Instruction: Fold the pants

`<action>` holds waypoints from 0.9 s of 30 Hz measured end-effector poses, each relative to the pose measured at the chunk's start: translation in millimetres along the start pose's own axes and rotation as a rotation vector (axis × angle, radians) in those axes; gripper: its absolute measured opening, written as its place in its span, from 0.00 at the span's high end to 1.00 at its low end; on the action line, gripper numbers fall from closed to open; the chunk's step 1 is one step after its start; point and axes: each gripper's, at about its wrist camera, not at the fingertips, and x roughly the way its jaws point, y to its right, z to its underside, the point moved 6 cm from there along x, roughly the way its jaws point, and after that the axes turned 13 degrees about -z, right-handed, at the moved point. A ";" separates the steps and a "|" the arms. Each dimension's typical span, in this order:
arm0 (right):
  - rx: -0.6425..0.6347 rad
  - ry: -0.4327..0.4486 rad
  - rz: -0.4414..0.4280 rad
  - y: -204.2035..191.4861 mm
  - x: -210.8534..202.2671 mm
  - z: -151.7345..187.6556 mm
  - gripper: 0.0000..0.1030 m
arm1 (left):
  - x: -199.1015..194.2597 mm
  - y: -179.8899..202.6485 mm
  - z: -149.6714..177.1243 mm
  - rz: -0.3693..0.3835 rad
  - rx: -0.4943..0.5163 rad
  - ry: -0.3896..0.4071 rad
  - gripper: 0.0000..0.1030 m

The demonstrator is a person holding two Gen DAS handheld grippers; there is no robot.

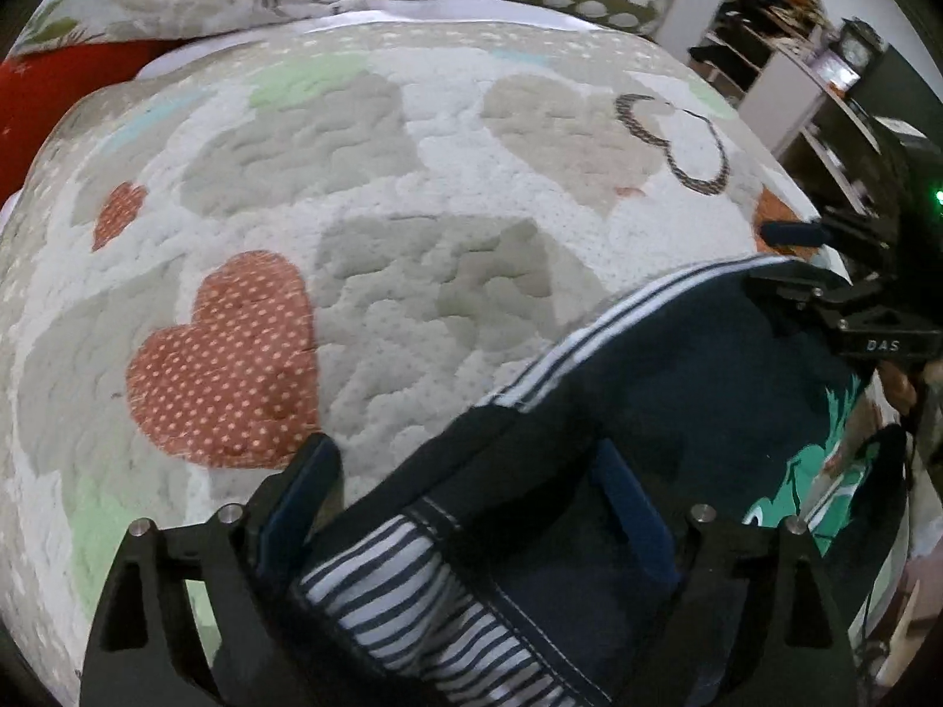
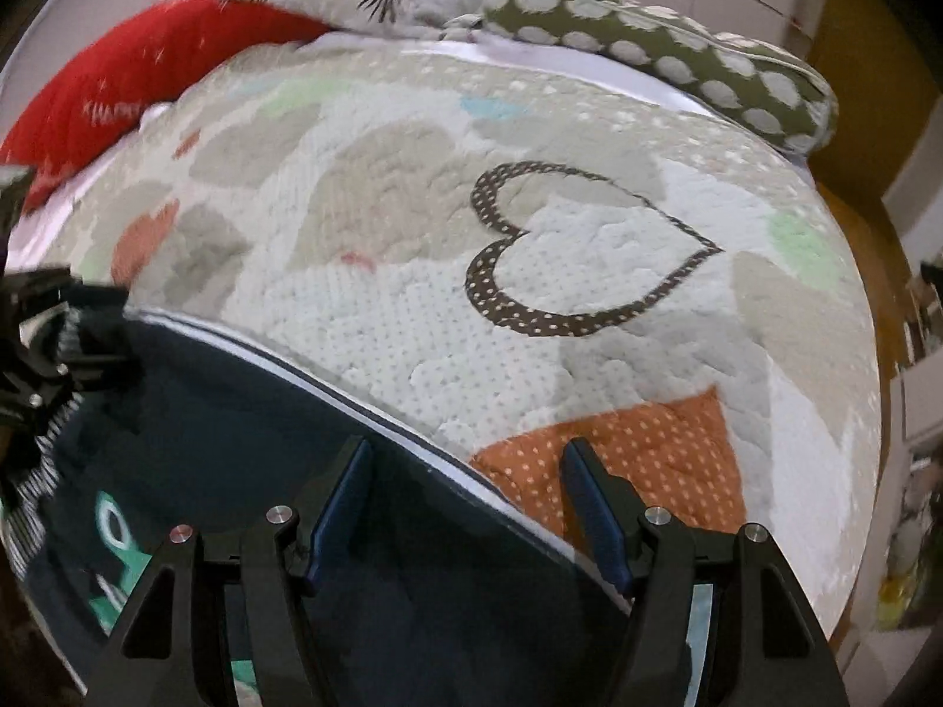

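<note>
Looking along the left gripper (image 1: 465, 489), the fingers are standing wide apart, straddling the striped waistband of the dark pants (image 1: 678, 365); whether they are gripping cloth is hard to tell. The pants are lying on the bed (image 1: 412, 235), stretching rightward toward the right gripper (image 1: 790, 259). Looking along the right gripper (image 2: 465, 495), its fingers are gaping over the white-striped side seam, holding nothing, with the pants (image 2: 236, 424) running leftward.

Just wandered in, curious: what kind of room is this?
Most likely a bedroom: the pants lie on a bed with a heart-patterned quilt, pillows at its far end, and shelves beside it.
</note>
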 end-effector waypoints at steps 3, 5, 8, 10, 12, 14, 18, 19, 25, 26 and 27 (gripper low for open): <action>-0.029 0.009 -0.001 -3.8 2.0 1.9 0.27 | -5.8 0.2 -0.4 -0.053 0.014 0.025 0.71; -0.024 0.008 -0.045 -9.8 0.3 3.5 0.76 | -15.8 3.3 0.2 -0.005 0.002 0.032 0.94; 0.001 0.012 -0.105 -22.4 -7.1 4.3 0.95 | -31.0 9.7 3.3 -0.056 0.015 0.072 0.94; -0.018 0.031 -0.072 -30.8 -15.8 6.5 0.95 | -43.6 15.2 6.2 -0.078 0.019 0.100 0.94; -0.020 0.059 -0.053 -39.2 -28.4 8.8 0.95 | -64.5 19.2 13.6 -0.093 0.017 0.144 0.94; -0.021 0.098 -0.036 -48.3 -46.6 13.3 0.95 | -89.9 22.3 24.9 -0.102 0.012 0.191 0.94; -0.017 0.172 -0.024 -69.6 -86.4 36.1 0.95 | -131.8 28.2 54.3 -0.069 -0.016 0.264 0.94; -0.016 0.187 -0.025 -75.9 -94.5 44.8 0.95 | -140.7 31.7 63.7 -0.064 -0.021 0.280 0.94; -0.003 0.247 -0.055 -120.4 -124.0 115.9 0.95 | -170.9 49.2 130.1 -0.055 -0.055 0.344 0.94; 0.002 0.251 -0.063 -127.2 -124.5 127.5 0.95 | -171.5 51.4 141.8 -0.051 -0.063 0.345 0.94; 0.010 0.253 -0.071 -135.5 -123.8 144.1 0.95 | -171.1 53.6 153.0 -0.043 -0.072 0.342 0.94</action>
